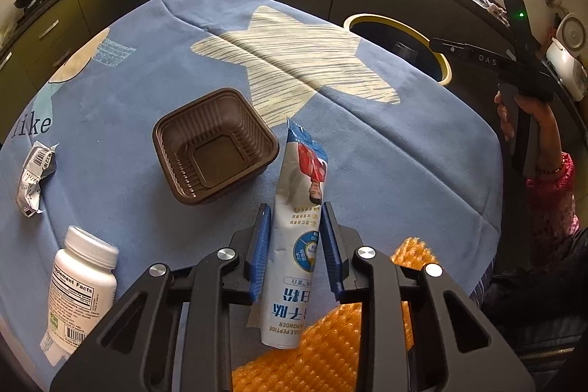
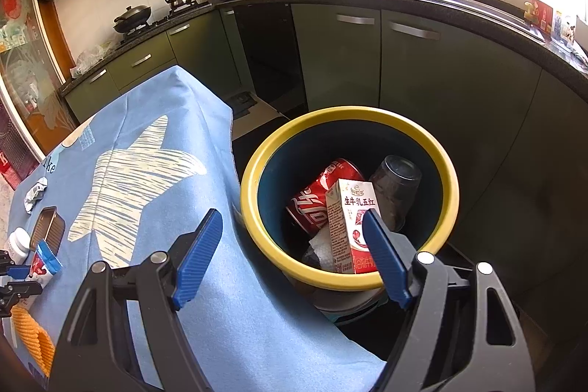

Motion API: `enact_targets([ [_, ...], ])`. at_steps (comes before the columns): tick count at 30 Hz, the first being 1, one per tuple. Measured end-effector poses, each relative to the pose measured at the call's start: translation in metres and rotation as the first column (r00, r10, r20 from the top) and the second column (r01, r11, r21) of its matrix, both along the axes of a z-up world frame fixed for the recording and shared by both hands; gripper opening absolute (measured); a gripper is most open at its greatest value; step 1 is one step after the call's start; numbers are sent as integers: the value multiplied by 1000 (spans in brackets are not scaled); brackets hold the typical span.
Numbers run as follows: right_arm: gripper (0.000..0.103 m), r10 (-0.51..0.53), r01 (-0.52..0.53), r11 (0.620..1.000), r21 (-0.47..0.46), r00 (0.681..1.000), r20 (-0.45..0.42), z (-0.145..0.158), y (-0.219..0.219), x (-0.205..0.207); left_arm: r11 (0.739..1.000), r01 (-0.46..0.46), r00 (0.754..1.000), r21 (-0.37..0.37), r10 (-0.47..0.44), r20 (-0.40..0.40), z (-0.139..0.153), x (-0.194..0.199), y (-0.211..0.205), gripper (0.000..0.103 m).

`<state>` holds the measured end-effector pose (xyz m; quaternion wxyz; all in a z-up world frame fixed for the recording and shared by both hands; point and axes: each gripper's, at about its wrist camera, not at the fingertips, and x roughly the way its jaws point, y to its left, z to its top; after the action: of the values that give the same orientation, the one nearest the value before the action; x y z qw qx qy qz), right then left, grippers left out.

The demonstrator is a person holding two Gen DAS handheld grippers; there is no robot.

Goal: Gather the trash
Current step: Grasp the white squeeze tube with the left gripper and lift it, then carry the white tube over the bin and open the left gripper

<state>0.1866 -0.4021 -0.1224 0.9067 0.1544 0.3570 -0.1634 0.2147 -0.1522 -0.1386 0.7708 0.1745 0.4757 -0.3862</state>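
Blue tablecloth (image 1: 386, 153) with pale star print covers the table and fills most of the left wrist view. Yellow-rimmed bin (image 2: 257, 234) stands just off the table edge, at 1 o'clock in the left view. It holds a red soda can (image 2: 316, 197), a milk carton (image 2: 349, 226), a dark upturned cup (image 2: 397, 186) and crumpled white paper (image 2: 323, 241).

Right gripper (image 2: 294, 247): fingers spread wide, nothing between them, hovering over the near bin rim and table edge.

Left gripper (image 1: 296, 245): blue pads closed narrow on a white-and-blue powder sachet (image 1: 299, 208), which points toward 12 o'clock.

On the cloth:
- Orange foam net (image 1: 323, 348) at 5 o'clock under the gripper.
- Brown plastic tray (image 1: 215, 146) at 11 o'clock of the sachet, near it.
- White supplement bottle (image 1: 81, 285) at 8 o'clock.
- Crumpled wrapper (image 1: 35, 175) at 9 o'clock, near the table edge.
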Motion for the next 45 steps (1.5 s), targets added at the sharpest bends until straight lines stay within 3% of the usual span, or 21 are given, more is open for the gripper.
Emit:
enact_targets([
  [10,74,-5,5,1000,14,1000,11,-2,-4,-3,1000,25,999,-7,-25,43,25,2,-12,27],
  [20,74,-28,25,998,58,999,45,-3,-25,-14,993,113,992,-22,-112,54,51,5,-62,27],
  [28,74,-133,124,989,83,985,112,5,-69,-45,964,263,964,-46,-261,53,75,6,-154,27],
  [34,75,-233,220,969,115,966,116,1,-107,-73,934,352,936,-58,-350,47,79,16,-240,27],
  [39,75,-280,264,954,141,954,104,-7,-127,-85,940,331,942,-85,-335,-34,60,46,-307,27],
  [43,76,-291,274,948,159,952,96,-13,-135,-88,959,266,959,-94,-273,-73,37,66,-341,29],
  [44,77,-293,275,948,162,951,95,-14,-136,-88,966,245,966,-88,-251,-69,32,69,-346,36],
  [45,77,-293,275,947,166,951,94,-15,-138,-87,972,220,972,-79,-225,-71,27,73,-349,49],
])
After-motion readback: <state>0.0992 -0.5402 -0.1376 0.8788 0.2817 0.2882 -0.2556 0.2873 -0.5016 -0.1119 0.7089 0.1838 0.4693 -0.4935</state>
